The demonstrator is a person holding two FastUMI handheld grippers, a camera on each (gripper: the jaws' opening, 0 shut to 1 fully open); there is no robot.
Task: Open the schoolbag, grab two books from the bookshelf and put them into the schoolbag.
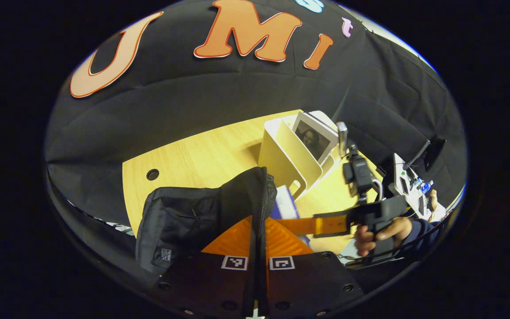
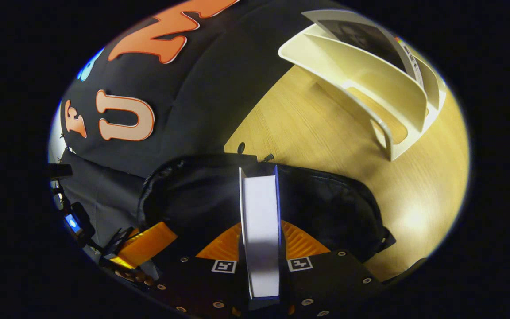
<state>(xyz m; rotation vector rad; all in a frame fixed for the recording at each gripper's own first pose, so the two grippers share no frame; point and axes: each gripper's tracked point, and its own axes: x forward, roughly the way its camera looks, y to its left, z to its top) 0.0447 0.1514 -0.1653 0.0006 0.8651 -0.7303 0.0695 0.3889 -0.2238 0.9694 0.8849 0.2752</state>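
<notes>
The black schoolbag (image 1: 184,217) stands on the wooden table. My left gripper (image 1: 257,230) is shut on its zipper edge and holds the flap up. My right gripper (image 2: 260,239) is shut on a book (image 2: 259,212) with white page edges and a blue cover, held upright over the bag's open mouth (image 2: 326,204). In the left gripper view the book (image 1: 287,201) shows just behind the bag's flap, with the right gripper (image 1: 326,223) and a hand (image 1: 383,235) behind it. The cream bookshelf (image 1: 288,159) holds another book (image 1: 314,139); the same bookshelf (image 2: 370,84) stands beyond the bag.
The table (image 1: 202,155) has a round cable hole (image 1: 152,174) on its left side. Electronic equipment and a monitor (image 1: 414,173) stand off the table's right end. The black cloth wall runs behind the table. The left gripper's finger (image 2: 144,248) shows at the bag's left edge.
</notes>
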